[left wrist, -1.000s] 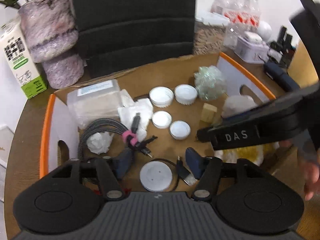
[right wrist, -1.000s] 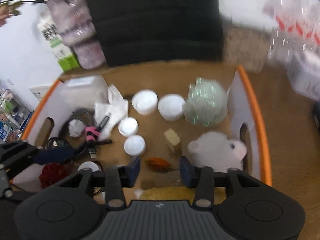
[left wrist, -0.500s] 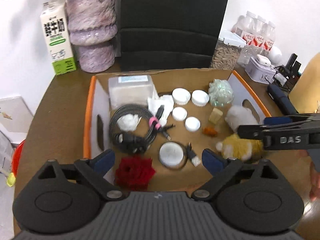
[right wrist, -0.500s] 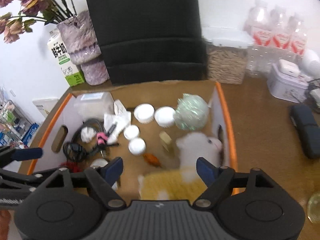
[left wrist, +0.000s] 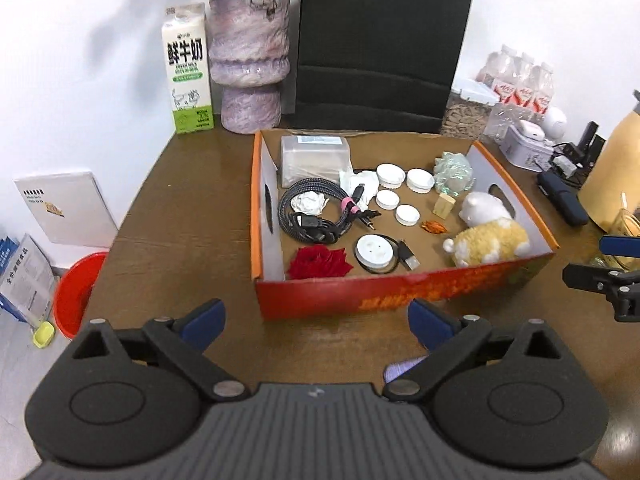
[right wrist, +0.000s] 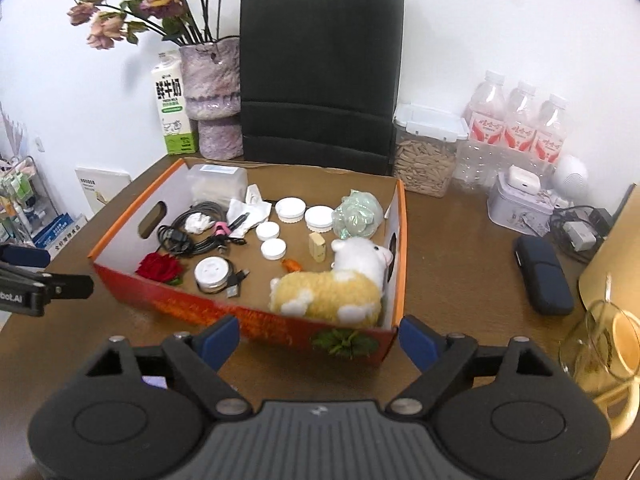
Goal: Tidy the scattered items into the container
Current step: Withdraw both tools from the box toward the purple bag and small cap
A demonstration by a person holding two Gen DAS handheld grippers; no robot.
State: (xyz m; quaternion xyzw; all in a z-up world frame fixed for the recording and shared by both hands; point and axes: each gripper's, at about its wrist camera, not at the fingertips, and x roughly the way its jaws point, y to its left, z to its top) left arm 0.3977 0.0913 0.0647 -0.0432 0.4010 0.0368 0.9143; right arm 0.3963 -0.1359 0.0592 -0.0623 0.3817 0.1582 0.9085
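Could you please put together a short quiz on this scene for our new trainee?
1. True or false: the red fabric rose lies outside the cardboard box.
2. Which thing lies nearest the box's right-hand wall, seen from the right wrist? A) the plush sheep B) the coiled cable C) the clear plastic case
3. Fill in: both the left gripper and the right gripper have their jaws ____ with nothing between them.

Key: 1 false, it lies in the box's near left corner. 2 A. 3 open; both have just been opening.
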